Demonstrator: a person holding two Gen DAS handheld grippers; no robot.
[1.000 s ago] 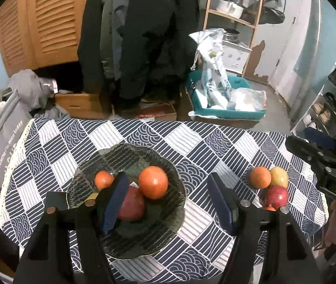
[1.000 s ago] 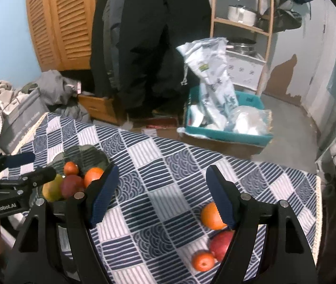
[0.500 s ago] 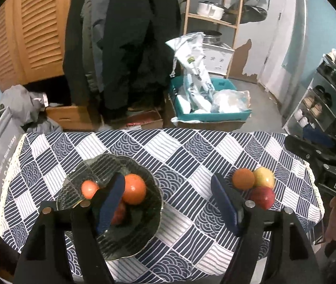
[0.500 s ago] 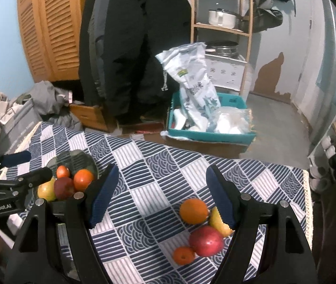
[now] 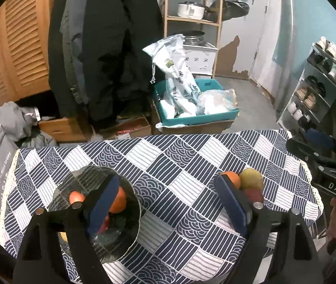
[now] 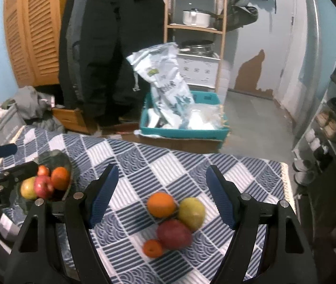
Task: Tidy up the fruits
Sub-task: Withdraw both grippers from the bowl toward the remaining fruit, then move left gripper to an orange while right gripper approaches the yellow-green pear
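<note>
Your left hand-held gripper (image 5: 168, 203) hangs above the counter (image 5: 187, 156), which a blue and white patterned cloth covers. Its jaws are opening, and nothing is between them; only the cloth shows in the gap. Just under its left finger stands the dark glass bowl (image 5: 125, 241). In the right wrist view the bowl holds four fruits: a yellow-green fruit (image 6: 28, 187), a red apple (image 6: 43, 186), an orange (image 6: 60, 178) and a small red-orange fruit (image 6: 43, 170) behind them, all close together.

Your right hand-held gripper (image 6: 161, 187) also has its jaws apart and it grips nothing. Below the gap, on the cloth, lies the second group of fruits, well apart from the bowl: a loose orange (image 6: 161, 204), a yellow fruit (image 6: 191, 213) just beside it, a large red fruit (image 6: 174, 234) touching both, and a small tangerine (image 6: 153, 248) at the near side. This view is a little blurred, so I cannot tell the kind of the yellow fruit.

Beyond the counter, on the floor, stands a teal crate (image 6: 182, 132) with white bags in it.
</note>
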